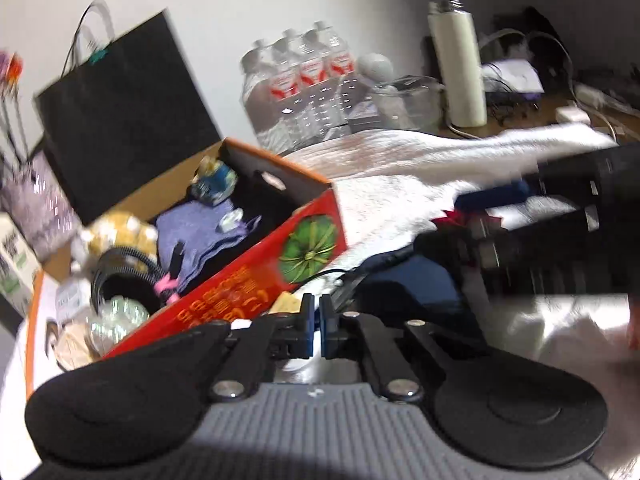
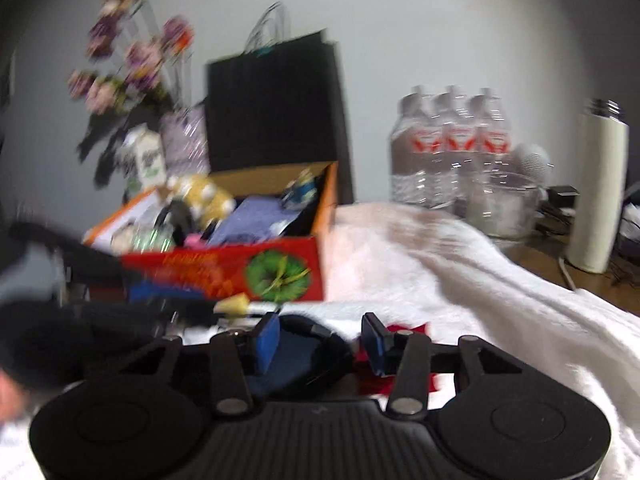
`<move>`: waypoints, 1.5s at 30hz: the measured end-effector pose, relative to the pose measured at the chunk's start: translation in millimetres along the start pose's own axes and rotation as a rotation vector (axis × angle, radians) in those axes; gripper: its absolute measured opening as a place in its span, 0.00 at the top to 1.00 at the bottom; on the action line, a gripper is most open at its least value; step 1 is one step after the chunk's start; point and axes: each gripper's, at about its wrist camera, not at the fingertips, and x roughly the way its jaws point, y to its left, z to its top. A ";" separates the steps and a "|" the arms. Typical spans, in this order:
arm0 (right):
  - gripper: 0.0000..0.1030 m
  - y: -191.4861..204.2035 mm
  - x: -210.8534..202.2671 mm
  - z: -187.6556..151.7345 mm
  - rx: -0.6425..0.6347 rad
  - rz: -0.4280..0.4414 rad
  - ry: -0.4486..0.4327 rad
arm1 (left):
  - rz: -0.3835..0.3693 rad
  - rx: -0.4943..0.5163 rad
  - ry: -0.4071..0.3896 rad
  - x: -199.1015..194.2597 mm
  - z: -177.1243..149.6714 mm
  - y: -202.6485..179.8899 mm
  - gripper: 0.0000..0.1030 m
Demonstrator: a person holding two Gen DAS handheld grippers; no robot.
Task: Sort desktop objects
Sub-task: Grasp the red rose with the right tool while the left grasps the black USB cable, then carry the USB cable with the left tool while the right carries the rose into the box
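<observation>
A red cardboard box (image 1: 256, 276) printed with a green pumpkin sits on a white towel (image 1: 384, 184), filled with a purple cloth (image 1: 200, 232), a small figurine (image 1: 214, 184), a yellow plush and a black hose. My left gripper (image 1: 318, 328) is nearly shut, with nothing seen between its blue pads, just right of the box. A dark blue glossy object (image 1: 416, 292) lies beyond it. In the right wrist view the box (image 2: 224, 268) is ahead and left. My right gripper (image 2: 322, 340) is open over the same dark object (image 2: 308, 352).
A black paper bag (image 1: 124, 116), a pack of water bottles (image 1: 304, 88), a glass bowl (image 1: 408, 104) and a tall white flask (image 1: 460, 68) stand behind. Cables and chargers crowd the far right. Flowers (image 2: 128, 56) and a carton (image 2: 146, 160) stand left of the box.
</observation>
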 end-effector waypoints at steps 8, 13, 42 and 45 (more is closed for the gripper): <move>0.53 -28.2 -7.8 4.5 0.178 -0.043 -0.045 | 0.010 0.055 -0.007 2.1 -1.1 -10.5 0.78; 0.51 -26.1 2.2 -1.0 0.134 -0.125 0.027 | 0.005 0.064 0.053 23.2 8.7 -10.4 0.93; 0.67 31.1 -103.9 -31.8 0.243 0.296 -0.110 | 0.069 -0.523 -0.172 -221.2 -89.4 52.2 0.97; 0.66 45.1 -122.4 -50.7 0.211 0.267 -0.079 | 0.099 -0.493 -0.079 -197.8 -109.9 45.2 0.83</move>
